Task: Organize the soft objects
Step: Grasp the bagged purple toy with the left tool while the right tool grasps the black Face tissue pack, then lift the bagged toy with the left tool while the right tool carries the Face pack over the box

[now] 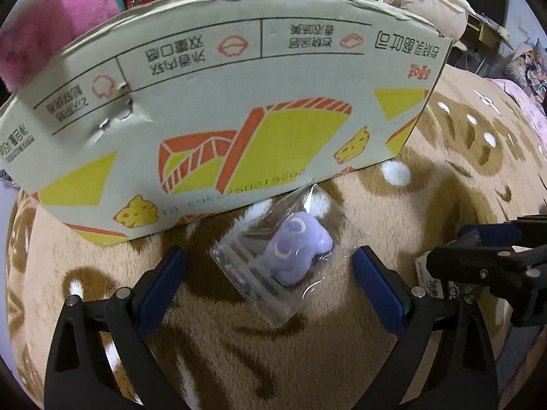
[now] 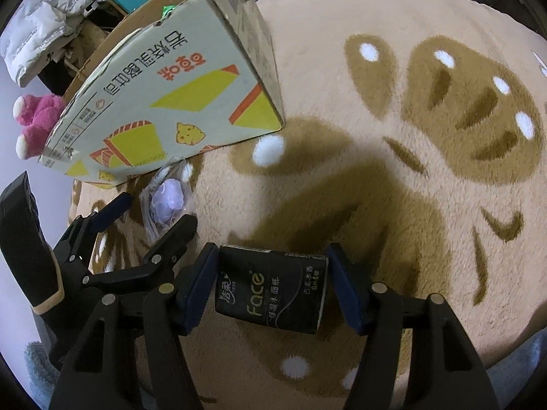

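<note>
A small purple soft toy in a clear plastic bag (image 1: 290,256) lies on the plush rug just in front of a cardboard box (image 1: 222,109). My left gripper (image 1: 270,266) is open, its blue pads on either side of the bag and apart from it. The bag (image 2: 167,198) and the left gripper (image 2: 154,212) also show in the right wrist view. My right gripper (image 2: 271,270) is shut on a black tissue pack (image 2: 271,290), held between both pads above the rug. The right gripper shows at the right edge of the left wrist view (image 1: 478,259).
The beige and brown patterned rug (image 2: 393,136) covers the floor. A pink plush toy (image 2: 34,119) sits behind the box, also seen in the left wrist view (image 1: 51,27). Clutter, bags and white padded clothing lie beyond the rug.
</note>
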Tool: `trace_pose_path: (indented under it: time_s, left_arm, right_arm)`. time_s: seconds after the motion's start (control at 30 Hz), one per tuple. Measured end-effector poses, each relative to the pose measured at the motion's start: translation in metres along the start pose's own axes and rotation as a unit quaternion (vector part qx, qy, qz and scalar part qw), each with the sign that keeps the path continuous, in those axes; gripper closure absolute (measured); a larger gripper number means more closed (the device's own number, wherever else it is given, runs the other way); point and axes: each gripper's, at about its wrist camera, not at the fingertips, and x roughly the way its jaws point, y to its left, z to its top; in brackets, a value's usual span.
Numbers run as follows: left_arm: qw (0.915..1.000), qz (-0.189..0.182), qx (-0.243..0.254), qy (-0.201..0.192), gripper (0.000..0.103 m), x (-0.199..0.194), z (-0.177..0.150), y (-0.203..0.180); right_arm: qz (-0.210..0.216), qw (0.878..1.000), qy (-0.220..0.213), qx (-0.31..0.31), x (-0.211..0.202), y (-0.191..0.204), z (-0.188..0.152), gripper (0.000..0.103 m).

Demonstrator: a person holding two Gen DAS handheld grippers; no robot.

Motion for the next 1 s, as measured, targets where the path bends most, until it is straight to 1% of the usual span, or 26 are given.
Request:
trace_pose_path:
  time_s: [0.07,0.17,0.2,0.27,0.33,0.43,0.5,0.53,0.57,0.67,0.8,0.93,1.0]
  left_arm:
    - [1.0,-0.001,-0.001,0.0,0.009,0.001,0.001,-0.001]
    - [1.0,-0.003,0.001,-0.003,0.013,0.001,0.006,-0.001]
    - [1.0,-0.004,0.003,-0.005,0.015,-0.006,-0.001,0.0]
    - [0.9999,-0.008,0.007,-0.008,0.02,-0.007,-0.003,-0.006]
    - [0.9999,-0.006,0.008,-0.01,0.021,-0.008,-0.006,-0.01]
    - [0.9999,-0.01,0.006,-0.012,0.023,-0.008,-0.007,-0.012]
    - [0.9999,-0.012,0.003,-0.01,0.026,-0.008,-0.009,-0.012]
    - [0.9999,-0.012,0.002,-0.01,0.028,-0.008,-0.009,-0.012]
    - [0.9998,-0.015,0.003,-0.009,0.038,-0.009,-0.011,-0.012]
    - [0.9998,-0.019,-0.002,-0.007,0.038,-0.01,-0.012,-0.01]
    - [0.9997,-0.021,-0.008,-0.007,0.039,-0.016,-0.012,-0.01]
    - [0.9998,-0.014,-0.013,-0.012,0.039,-0.027,-0.015,-0.002]
    - [0.9998,-0.01,-0.012,-0.014,0.039,-0.032,-0.017,-0.001]
  right_arm:
    - [-0.007,1.0,-0.002,-0.005,-0.003,-0.002,0.001,0.035]
    - [-0.012,1.0,-0.003,-0.01,-0.002,-0.002,0.004,0.035]
    - [-0.012,1.0,-0.004,-0.01,-0.001,-0.001,0.004,0.035]
    - [-0.013,1.0,-0.006,-0.009,-0.001,0.001,0.004,0.035]
    - [-0.015,1.0,-0.01,-0.008,-0.001,0.005,0.004,0.035]
    - [-0.011,1.0,-0.015,-0.004,-0.006,0.004,0.005,0.035]
    - [0.0,1.0,-0.02,-0.002,-0.009,0.002,0.008,0.035]
    - [0.007,1.0,-0.025,-0.002,-0.013,0.002,0.011,0.035]
    - [0.01,0.999,-0.031,-0.004,-0.016,0.001,0.015,0.035]
    - [0.012,0.999,-0.046,-0.008,-0.024,0.001,0.022,0.035]
    - [0.014,0.999,-0.049,-0.002,-0.027,-0.003,0.025,0.035]
    - [0.02,0.998,-0.054,-0.005,-0.029,-0.008,0.022,0.035]
    - [0.028,0.997,-0.066,-0.011,-0.035,-0.006,0.023,0.035]
